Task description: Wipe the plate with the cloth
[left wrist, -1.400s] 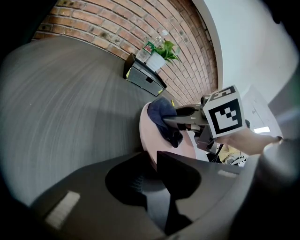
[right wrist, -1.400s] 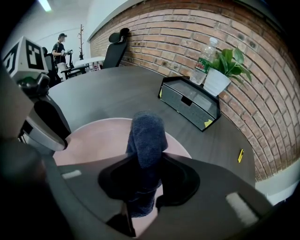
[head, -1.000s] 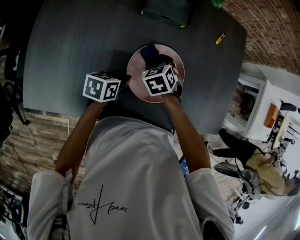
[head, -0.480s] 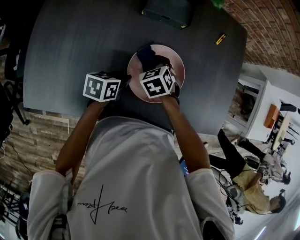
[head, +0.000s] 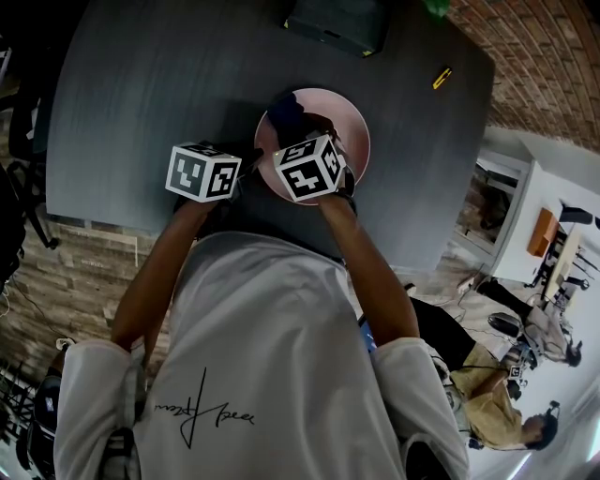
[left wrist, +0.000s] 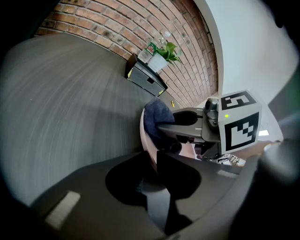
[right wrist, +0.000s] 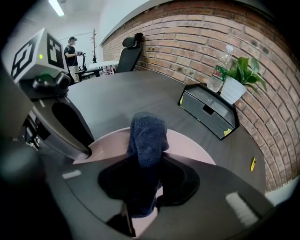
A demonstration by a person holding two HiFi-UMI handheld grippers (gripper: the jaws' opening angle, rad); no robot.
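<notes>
A pink plate [head: 353, 131] lies on the dark grey table near its front edge. A dark blue cloth [head: 284, 111] rests on the plate's far left part, and my right gripper [head: 298, 133] is shut on it. From the right gripper view the cloth [right wrist: 147, 135] stands folded up out of the right gripper [right wrist: 144, 174] over the plate [right wrist: 190, 149]. My left gripper [left wrist: 153, 158] is shut on the plate's near left rim [left wrist: 142, 127]. In the head view the left gripper [head: 251, 161] sits at the plate's left edge.
A black box [head: 334, 22] stands at the table's far edge, with a potted plant [right wrist: 243, 75] and a bottle [right wrist: 220, 66] behind it against a brick wall. A small yellow item [head: 441, 77] lies far right. People stand off the table's right side.
My right gripper has slid the cloth a little to the left across the plate. The left gripper and the plate have stayed put.
</notes>
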